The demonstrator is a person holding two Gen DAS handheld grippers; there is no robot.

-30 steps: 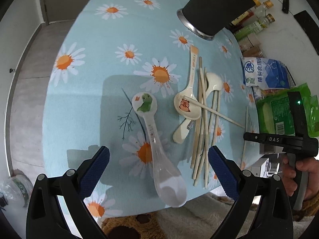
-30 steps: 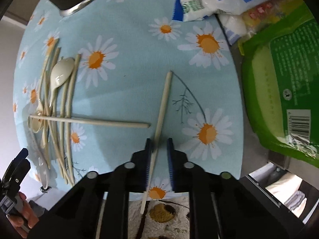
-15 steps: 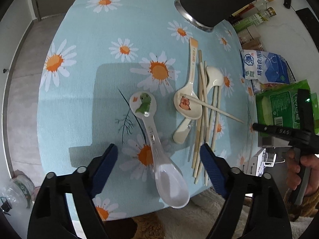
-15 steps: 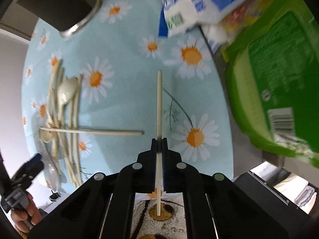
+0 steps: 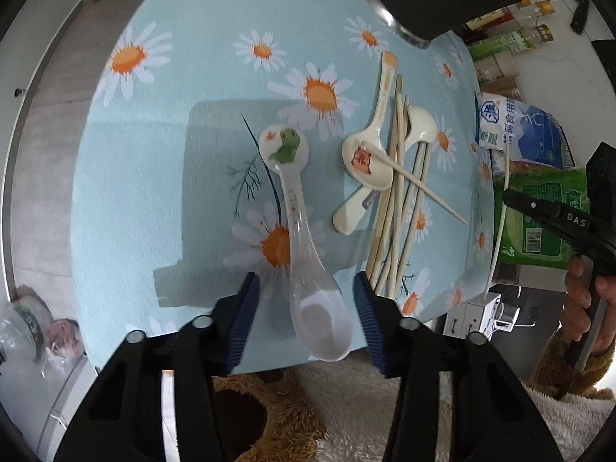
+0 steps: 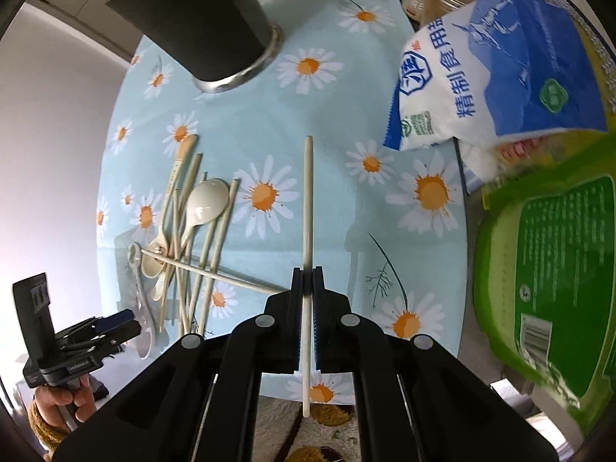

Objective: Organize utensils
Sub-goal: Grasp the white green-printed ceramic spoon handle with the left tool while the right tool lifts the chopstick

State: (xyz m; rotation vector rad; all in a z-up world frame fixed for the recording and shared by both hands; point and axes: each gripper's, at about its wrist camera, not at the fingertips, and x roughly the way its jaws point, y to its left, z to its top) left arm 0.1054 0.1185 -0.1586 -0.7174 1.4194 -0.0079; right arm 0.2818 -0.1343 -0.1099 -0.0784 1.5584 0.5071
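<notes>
Now, left hand-held gripper [image 5: 304, 300]: jaws closing, blue pads either side of the clear spoon's bowl, not yet pressing.
Clear spoon [image 5: 304, 246]: flat at the counter's near edge, frog-printed handle end pointing inward.
Pile of chopsticks and spoons [image 5: 392, 192]: just right of it on the daisy-print counter [image 5: 173, 154].
Black cup [image 6: 204, 19]: toward the far edge.
Right hand-held gripper [image 6: 307, 281]: pinching one pale chopstick [image 6: 308, 200], lifted off the cloth near the right edge.
</notes>
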